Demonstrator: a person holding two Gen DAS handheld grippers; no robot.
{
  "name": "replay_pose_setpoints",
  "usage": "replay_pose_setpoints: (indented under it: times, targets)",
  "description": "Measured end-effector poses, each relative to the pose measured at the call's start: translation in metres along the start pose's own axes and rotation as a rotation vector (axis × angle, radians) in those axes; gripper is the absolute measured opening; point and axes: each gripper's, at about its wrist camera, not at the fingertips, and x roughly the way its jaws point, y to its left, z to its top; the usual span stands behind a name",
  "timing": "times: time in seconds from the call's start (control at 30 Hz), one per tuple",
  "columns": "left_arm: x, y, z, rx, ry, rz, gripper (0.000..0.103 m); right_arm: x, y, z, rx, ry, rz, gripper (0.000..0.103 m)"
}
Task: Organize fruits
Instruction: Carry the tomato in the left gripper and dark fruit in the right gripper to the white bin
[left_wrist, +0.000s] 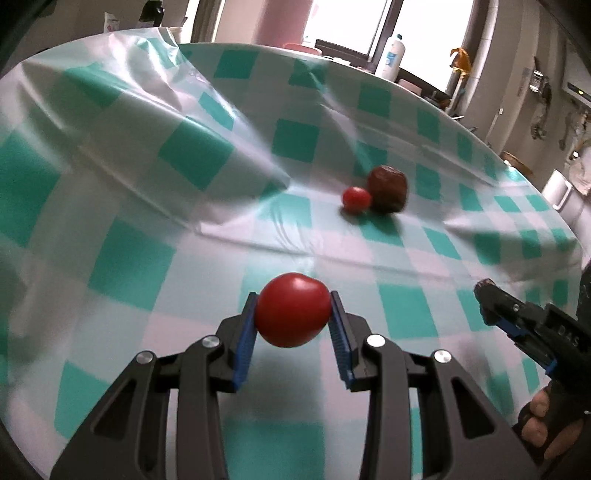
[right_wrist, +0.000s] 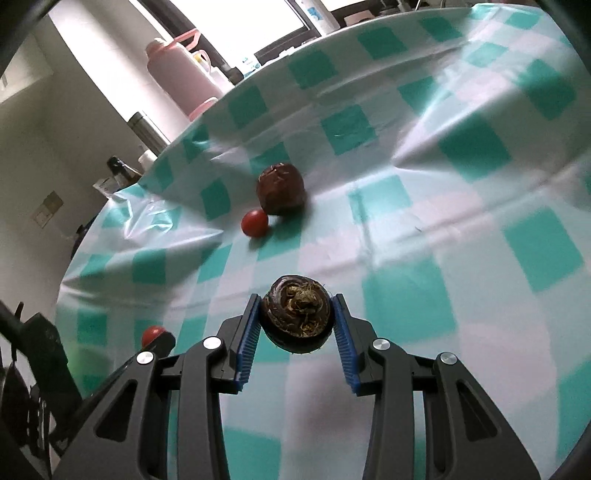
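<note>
My left gripper (left_wrist: 293, 312) is shut on a red cherry tomato (left_wrist: 293, 308) and holds it above the checked tablecloth (left_wrist: 184, 155). My right gripper (right_wrist: 297, 314) is shut on a dark brown water chestnut (right_wrist: 297, 314). Farther out on the cloth, a second small tomato (left_wrist: 356, 199) touches a second brown chestnut (left_wrist: 388, 188); the pair also shows in the right wrist view, tomato (right_wrist: 255, 222) and chestnut (right_wrist: 281, 188). The right gripper shows at the right edge of the left wrist view (left_wrist: 487, 299). The left gripper with its tomato (right_wrist: 152, 334) shows at lower left in the right wrist view.
The green and white plastic cloth is wrinkled, with raised folds (left_wrist: 236, 122) behind the fruit pair. A pink thermos (right_wrist: 177, 74) and a steel flask (right_wrist: 147, 129) stand past the table's far edge. A white bottle (left_wrist: 389, 57) stands by the window.
</note>
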Motion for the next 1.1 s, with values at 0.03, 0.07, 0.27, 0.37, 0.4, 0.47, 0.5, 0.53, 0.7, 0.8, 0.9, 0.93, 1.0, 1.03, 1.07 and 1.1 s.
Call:
replay_pose_setpoints:
  times: [0.03, 0.07, 0.27, 0.37, 0.4, 0.47, 0.5, 0.53, 0.7, 0.8, 0.9, 0.93, 1.0, 1.03, 1.07, 1.1]
  targets:
    - [-0.001, -0.007, -0.001, 0.005, -0.001, -0.005, 0.037, -0.008, -0.002, -0.004, -0.005, -0.006, -0.002, 0.039]
    - [-0.002, -0.013, -0.004, 0.013, -0.001, -0.013, 0.037, -0.02, -0.005, -0.009, -0.011, -0.013, -0.003, 0.039]
    - [-0.024, -0.054, -0.034, 0.124, 0.005, -0.061, 0.037, -0.079, -0.028, -0.037, -0.038, -0.059, -0.019, 0.039]
    - [-0.033, -0.083, -0.05, 0.194, 0.006, -0.095, 0.037, -0.103, -0.039, -0.05, -0.054, -0.077, -0.039, 0.039]
    - [-0.034, -0.089, -0.054, 0.209, 0.008, -0.101, 0.037, -0.114, -0.045, -0.057, -0.062, -0.084, -0.054, 0.039]
    - [-0.038, -0.11, -0.066, 0.26, 0.017, -0.122, 0.037, -0.128, -0.055, -0.067, -0.067, -0.095, -0.073, 0.039]
    - [-0.039, -0.122, -0.073, 0.29, 0.023, -0.133, 0.037, -0.137, -0.062, -0.073, -0.066, -0.102, -0.083, 0.039]
    - [-0.04, -0.128, -0.078, 0.308, 0.027, -0.141, 0.037, -0.146, -0.069, -0.079, -0.063, -0.108, -0.092, 0.039]
    - [-0.053, -0.177, -0.108, 0.444, 0.034, -0.203, 0.037, -0.196, -0.105, -0.106, -0.044, -0.182, -0.135, 0.039]
    - [-0.065, -0.204, -0.125, 0.52, 0.024, -0.248, 0.037, -0.221, -0.126, -0.119, -0.026, -0.222, -0.173, 0.039]
    - [-0.076, -0.23, -0.142, 0.6, 0.013, -0.298, 0.037, -0.244, -0.146, -0.134, -0.002, -0.259, -0.214, 0.039]
    - [-0.079, -0.238, -0.147, 0.623, 0.012, -0.311, 0.037, -0.251, -0.153, -0.139, 0.006, -0.269, -0.229, 0.039]
    - [-0.084, -0.253, -0.159, 0.672, 0.012, -0.342, 0.037, -0.264, -0.168, -0.15, 0.036, -0.291, -0.261, 0.039]
    - [-0.088, -0.263, -0.167, 0.708, 0.012, -0.365, 0.037, -0.269, -0.176, -0.154, 0.052, -0.299, -0.27, 0.039]
    - [-0.09, -0.272, -0.175, 0.741, 0.011, -0.384, 0.037, -0.273, -0.183, -0.158, 0.069, -0.303, -0.281, 0.039]
    - [-0.093, -0.28, -0.182, 0.776, 0.012, -0.401, 0.037, -0.277, -0.193, -0.164, 0.094, -0.299, -0.302, 0.039]
